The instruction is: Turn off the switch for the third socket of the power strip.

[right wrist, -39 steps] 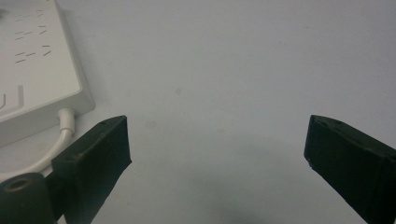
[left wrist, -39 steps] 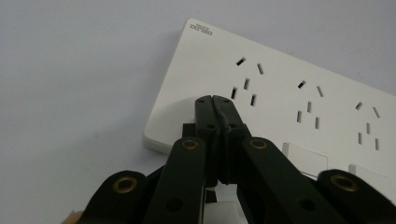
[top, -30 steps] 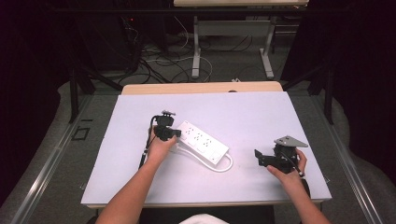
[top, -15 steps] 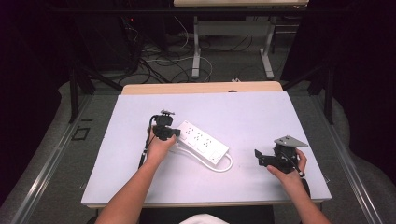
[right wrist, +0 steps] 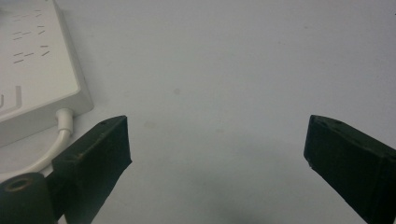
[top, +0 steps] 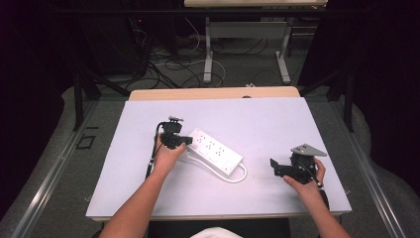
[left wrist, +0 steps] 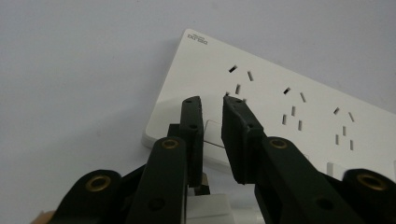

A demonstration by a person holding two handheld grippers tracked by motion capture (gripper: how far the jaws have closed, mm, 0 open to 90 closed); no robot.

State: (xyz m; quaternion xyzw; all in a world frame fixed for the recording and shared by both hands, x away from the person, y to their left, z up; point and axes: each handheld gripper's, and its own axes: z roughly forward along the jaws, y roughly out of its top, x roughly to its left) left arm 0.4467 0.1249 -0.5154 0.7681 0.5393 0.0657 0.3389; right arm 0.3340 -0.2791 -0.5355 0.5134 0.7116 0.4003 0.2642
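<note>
Left gripper (top: 187, 141) level over power strip (top: 215, 151), fingers (left wrist: 194, 122) slightly parted.

one white power strip (top: 215, 151), two grippers, one table (top: 257, 119)

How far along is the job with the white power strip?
Done: the left gripper sits at the switch end of the white power strip. In hand: its jaws, just above the switch, have just been opening a little, nothing between them. Whether the switch got pressed, I cannot tell. Left: the sockets in sight are empty, and the right gripper waits wide open over the table.
</note>
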